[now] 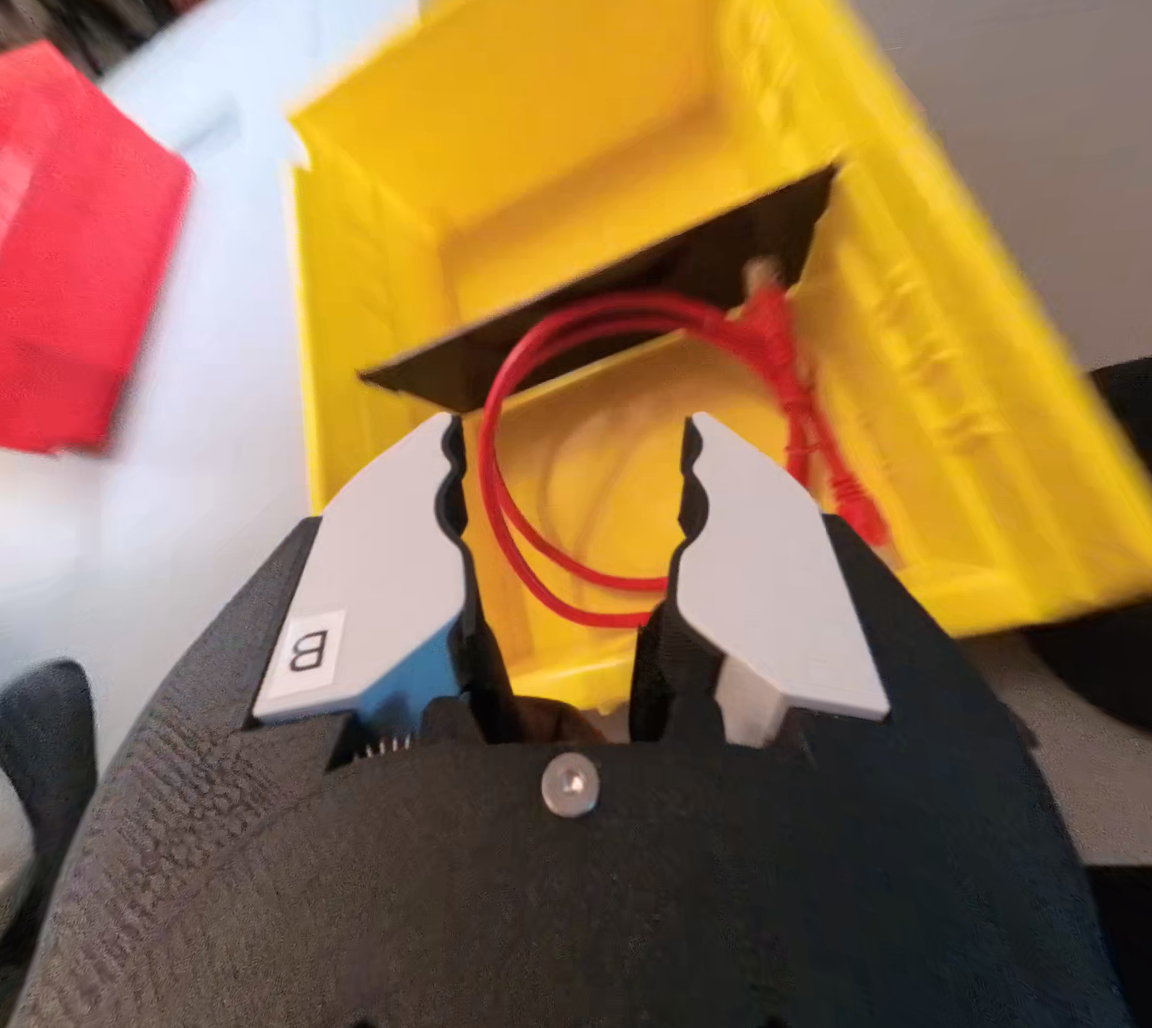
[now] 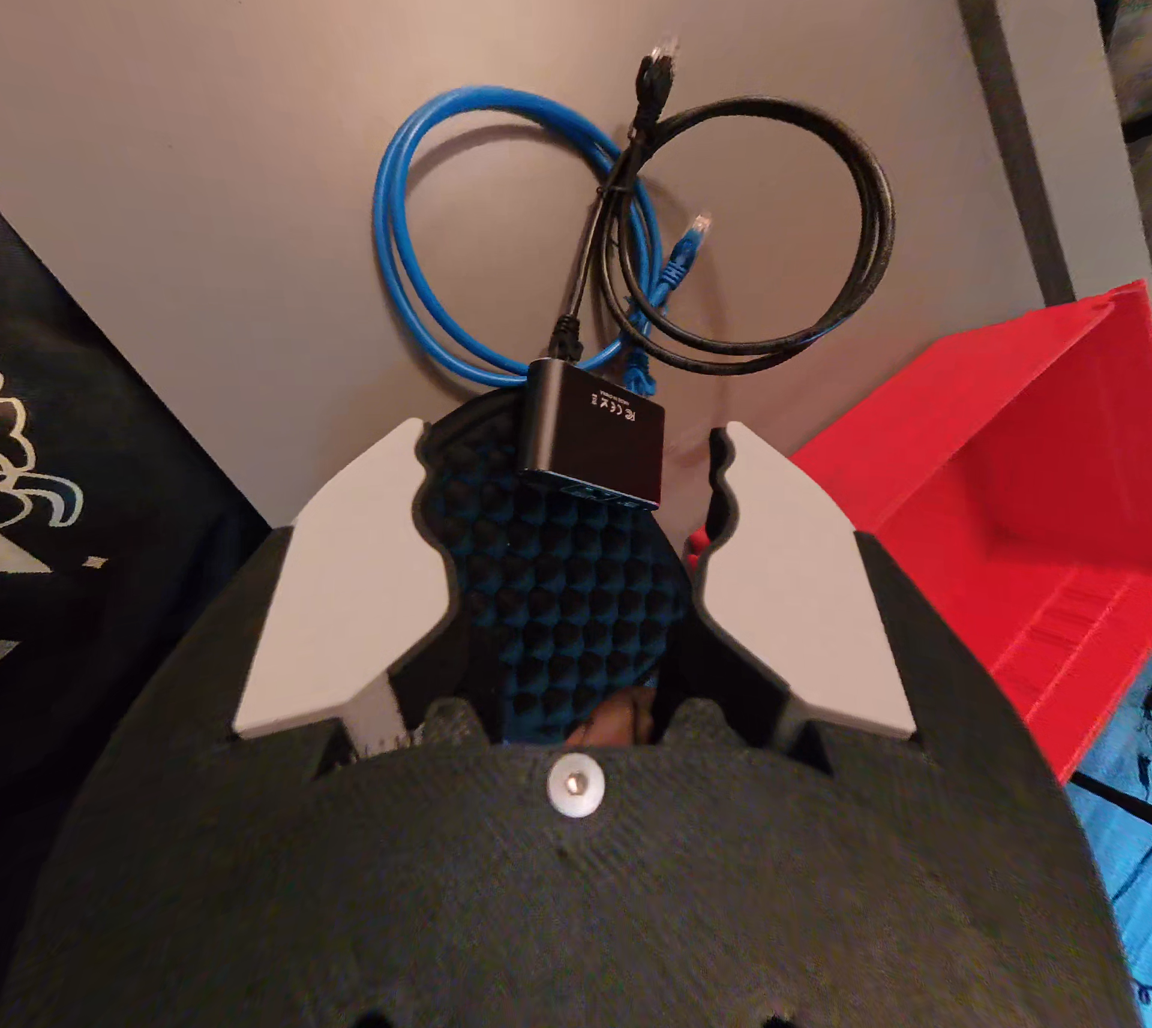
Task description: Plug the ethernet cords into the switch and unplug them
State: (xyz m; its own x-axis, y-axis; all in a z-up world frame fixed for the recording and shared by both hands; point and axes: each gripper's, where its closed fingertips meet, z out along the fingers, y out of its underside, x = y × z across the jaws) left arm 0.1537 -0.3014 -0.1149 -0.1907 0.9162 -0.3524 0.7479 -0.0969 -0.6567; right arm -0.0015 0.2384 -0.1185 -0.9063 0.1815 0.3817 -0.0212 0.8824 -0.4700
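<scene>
Looking down my left gripper [image 1: 572, 425]: jaws spread, nothing held, hanging over the near compartment of a yellow bin [image 1: 623, 126]. A coiled red cord [image 1: 536, 506] lies in that compartment, plugs bundled against the bin's right wall; a black divider [image 1: 598, 306] crosses the bin behind it. A red box [image 1: 75, 250] sits off to the left, blurred.

My right gripper [image 2: 570, 431] is also spread and empty. The small black switch [image 2: 592, 437] sits between the fingertips, touching neither, one black cord [image 2: 748, 225] plugged into its far end. A blue cord [image 2: 436, 250] lies coiled on the table [image 2: 249, 63], overlapping the black one, its plug loose. A red bin [image 2: 997, 499] is on the right.
</scene>
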